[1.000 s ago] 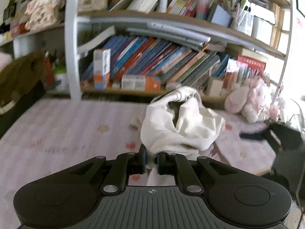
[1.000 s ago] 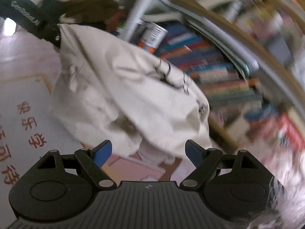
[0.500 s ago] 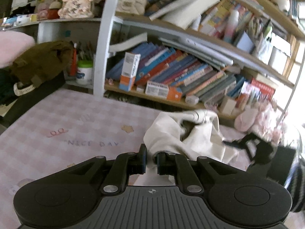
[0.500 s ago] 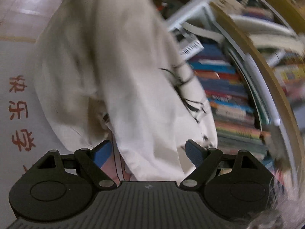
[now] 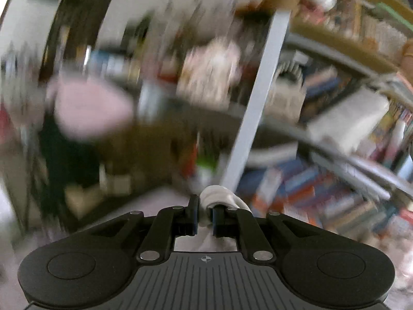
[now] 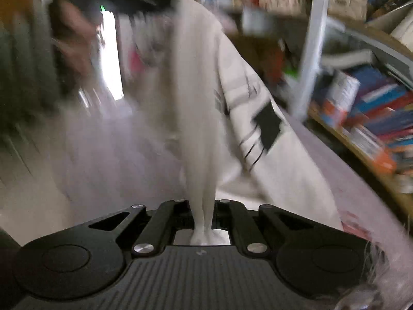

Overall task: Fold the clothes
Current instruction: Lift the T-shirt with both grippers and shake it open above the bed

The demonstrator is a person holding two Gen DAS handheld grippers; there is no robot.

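Since half a second ago, the cream garment [image 6: 204, 118] has been lifted off the pink mat [image 6: 116, 149] and now hangs stretched. A bunched edge is pinched by the nearly closed right gripper [image 6: 204, 217], another by the left gripper [image 5: 205, 214], probably so it can be spread flat before folding. Blurred bookshelves [image 6: 371, 118] stand behind.

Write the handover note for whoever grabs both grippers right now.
Left gripper: shut on a bunched edge of the white shirt.
Right gripper: shut on another gathered part of it; the cloth runs up from the jaws and hangs beside the bookshelf.
Done: shirt held by both grippers.
Left: spread it flat on the pink bed cover, then make every fold. Both views are blurred, so go steadily.
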